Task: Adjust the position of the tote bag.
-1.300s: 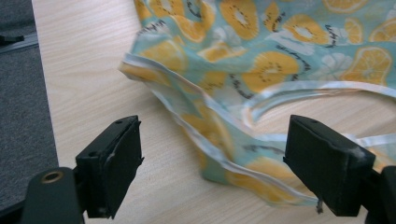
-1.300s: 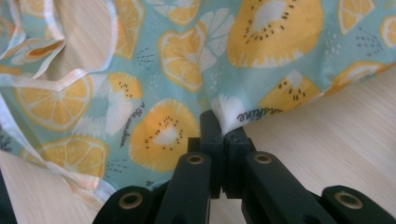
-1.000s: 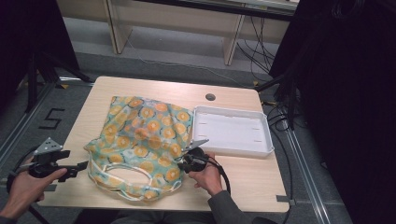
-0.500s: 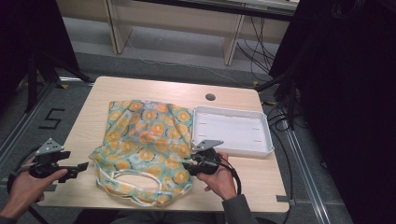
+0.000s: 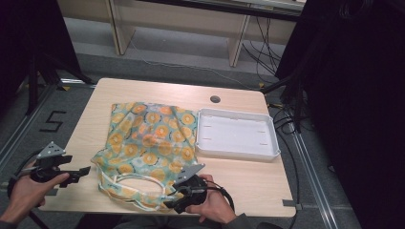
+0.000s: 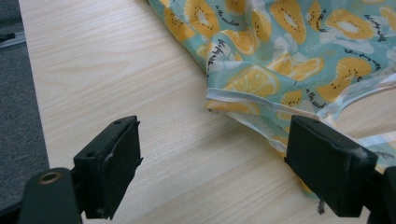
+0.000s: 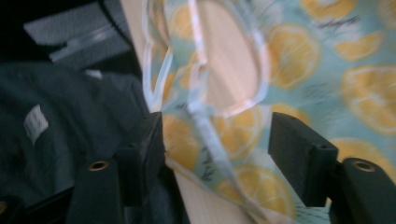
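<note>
Jaws of both grippers gape, right's just opened; bag (image 5: 148, 148) lies lengthwise, handles (image 5: 136, 183) toward person

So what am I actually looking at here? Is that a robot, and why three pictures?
No robot arm: a person sits at a wooden table holding a hand-worked tool with two black jaws in each hand. The high view looks down from above. There the left gripper is at the table's left edge and the right gripper at the near edge. The other two pictures come from small cameras riding on those tools, looking out along the jaws. On the table lie a cloth bag printed with orange slices, its white handles toward the person, and an empty white tray beside it. Both grippers are open; the right one's jaws have just been opening, with the bag's edge lying between them, unpinched.
</note>
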Motion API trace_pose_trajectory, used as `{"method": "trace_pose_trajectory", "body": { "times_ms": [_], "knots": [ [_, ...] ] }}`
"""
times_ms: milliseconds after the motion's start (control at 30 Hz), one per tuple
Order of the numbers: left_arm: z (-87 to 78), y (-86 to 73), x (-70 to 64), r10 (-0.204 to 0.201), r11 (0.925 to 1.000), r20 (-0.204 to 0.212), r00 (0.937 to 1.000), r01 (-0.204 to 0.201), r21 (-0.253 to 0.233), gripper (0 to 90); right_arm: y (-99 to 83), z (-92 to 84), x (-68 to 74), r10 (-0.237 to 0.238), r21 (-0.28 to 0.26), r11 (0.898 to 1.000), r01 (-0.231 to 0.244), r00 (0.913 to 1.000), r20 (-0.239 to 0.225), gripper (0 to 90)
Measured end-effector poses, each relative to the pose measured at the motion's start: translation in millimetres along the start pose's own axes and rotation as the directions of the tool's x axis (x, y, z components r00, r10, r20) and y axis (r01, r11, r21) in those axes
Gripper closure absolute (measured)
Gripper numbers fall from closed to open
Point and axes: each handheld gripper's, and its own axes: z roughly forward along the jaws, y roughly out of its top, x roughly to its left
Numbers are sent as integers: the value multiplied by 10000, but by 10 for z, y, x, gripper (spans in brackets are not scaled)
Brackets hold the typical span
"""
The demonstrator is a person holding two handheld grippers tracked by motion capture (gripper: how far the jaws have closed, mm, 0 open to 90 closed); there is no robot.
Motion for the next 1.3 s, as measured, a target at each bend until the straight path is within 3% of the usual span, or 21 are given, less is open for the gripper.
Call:
{"method": "trace_pose_trajectory", "body": {
  "times_ms": [100, 233, 267, 467, 500, 533, 600, 667, 767, 833, 933, 1000, 1033, 1067, 1100, 1133, 1167, 1200, 1233, 1267, 1300],
  "knots": [
    [15, -3, -12, 24, 10000, -57, 10000, -24, 26, 173, 7, 115, 68, -411, 569, 9975, 425, 9988, -249, 414],
    [22, 0, -17, 127, 9998, 81, 9999, -128, 133, 173, 74, 194, 69, -1445, 1255, 9818, 1426, 9895, 62, 801],
    [24, 0, -21, 75, 9999, 136, 9999, -76, 108, 173, 88, 190, 69, -1326, 1254, 9835, 1306, 9911, 76, 861],
    [40, -7, -21, 102, 9999, 68, 9999, -103, 63, 173, 233, 3, -29, -914, 207, 9957, 906, 9948, 446, 900],
    [53, -10, -20, 290, 9991, 106, 9995, -294, 308, 173, 346, -79, -151, -879, -368, 9952, 911, 9928, 812, 900],
    [64, -10, -32, 202, 9993, 160, 9997, -207, 307, 173, 399, -104, -217, -997, -509, 9932, 1046, 9909, 908, 900],
    [68, -9, -39, 256, 9995, 143, 9996, -259, 199, 173, 538, -163, -408, -400, -1166, 9914, 589, 9866, 1581, 900],
    [62, -7, -42, 275, 9995, 96, 9996, -277, 168, 173, 667, -217, -663, 173, -1608, 9868, 186, 9756, 2190, 900],
    [62, -12, -34, 267, 9996, 124, 9996, -268, 117, 174, 762, -208, -1088, 1223, -2196, 9741, -549, 9440, 3065, 900],
    [65, -5, -53, 462, 9989, 116, 9989, -463, 67, 180, 754, -180, -1314, 1902, -2183, 9686, -1193, 9206, 3411, 900],
    [52, 24, -89, 742, 9970, 195, 9971, -738, -223, 188, 680, -87, -1503, 2320, -1926, 9663, -1706, 9013, 3657, 889],
    [32, 66, -151, 990, 9929, 120, 9950, -979, -671, 215, 644, -78, -1535, 2399, -1614, 9680, -1922, 8974, 3704, 864],
    [0, 100, -179, 1527, 9855, 50, 9883, -1519, -754, 247, 634, -54, -1534, 2344, -1657, 9690, -1833, 8946, 3805, 850],
    [0, 100, -179, 1527, 9855, 50, 9883, -1519, -754, 258, 634, -54, -1534, 2344, -1657, 9690, -1833, 8946, 3805, 850],
    [0, 138, -251, 1673, 9792, 147, 9858, -1644, -1186, 258, 641, -73, -1519, 2350, -1389, 9707, -1962, 8959, 3770, 839],
    [0, 193, -346, 2215, 9655, 98, 9751, -2179, -1423, 282, 641, -52, -1528, 2017, -1402, 9776, -1571, 8898, 4093, 813],
    [24, 238, -398, 2827, 9515, 79, 9592, -2794, -1283, 289, 650, -52, -1509, 2390, -1481, 9695, -1952, 8869, 3954, 804],
    [56, 258, -443, 2956, 9485, 61, 9553, -2927, -1209, 289, 649, -56, -1504, 2237, -1119, 9744, -1951, 8917, 3935, 786],
    [91, 299, -468, 3461, 9339, 34, 9382, -3441, -968, 292, 644, -28, -1502, 2171, -1216, 9756, -1828, 8854, 4110, 775],
    [141, 363, -470, 4120, 9065, -60, 9112, -4105, -986, 293, 647, -18, -1499, 2027, -1084, 9790, -1729, 8843, 4206, 765],
    [200, 396, -499, 4015, 9106, -32, 9158, -3996, -1053, 292, 647, -13, -1494, 1900, -922, 9817, -1664, 8833, 4286, 749]
  ]
}}
